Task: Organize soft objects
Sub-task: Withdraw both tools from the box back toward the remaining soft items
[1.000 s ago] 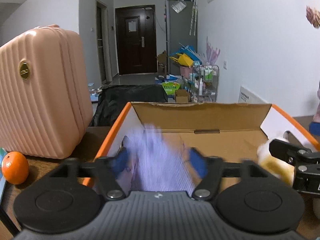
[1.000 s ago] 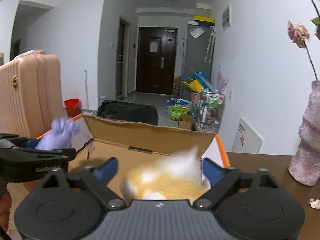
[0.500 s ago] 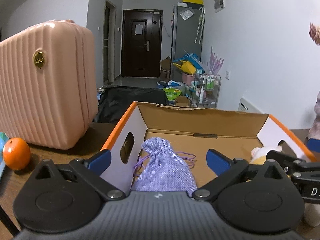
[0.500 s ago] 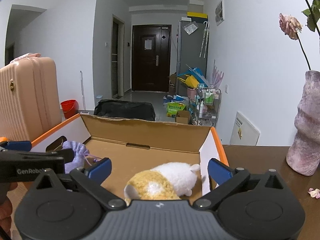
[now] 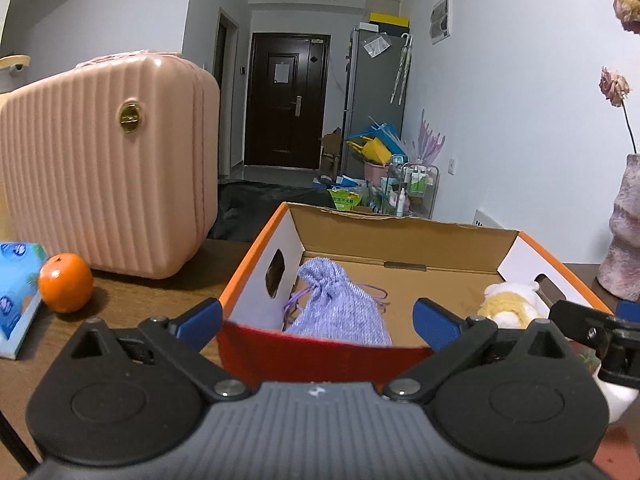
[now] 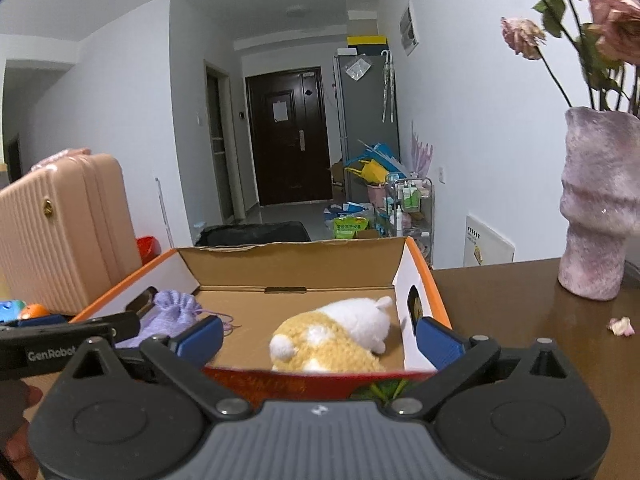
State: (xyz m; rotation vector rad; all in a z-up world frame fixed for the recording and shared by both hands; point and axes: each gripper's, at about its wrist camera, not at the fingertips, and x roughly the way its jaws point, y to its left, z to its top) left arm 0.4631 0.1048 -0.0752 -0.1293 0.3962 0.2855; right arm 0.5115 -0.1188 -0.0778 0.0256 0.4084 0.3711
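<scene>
The lilac knitted drawstring pouch (image 5: 338,306) lies on the floor of the open cardboard box with orange rims and white side walls (image 5: 404,236), close against the box's left wall, its gathered neck pointing toward the far wall and its cord trailing loose on the cardboard. The yellow-and-white plush toy animal (image 6: 336,334) lies toward the box's right wall, on its side, well apart from the pouch. Lying flat and unstacked, each soft thing keeps its own half of the box, which looks like the sorting the task wants.

The left gripper (image 5: 316,318) is spread wide with nothing between its blue pads; it sits on the near side of the box's red front wall, in line with the pouch but not touching it. The right gripper (image 6: 320,334) is likewise spread wide and empty, just outside the front wall opposite the plush toy. Both seem to be clear of what they were aimed at, so the items rest under their own weight.

The box stands on the dark wooden table (image 6: 520,312). Near the table's left edge are a pink ribbed hard-shell case (image 5: 104,164) and an orange fruit (image 5: 66,282); toward its right edge stands a mottled pink vase (image 6: 596,204). I judge the box loading done for these two; no other soft thing shows.
</scene>
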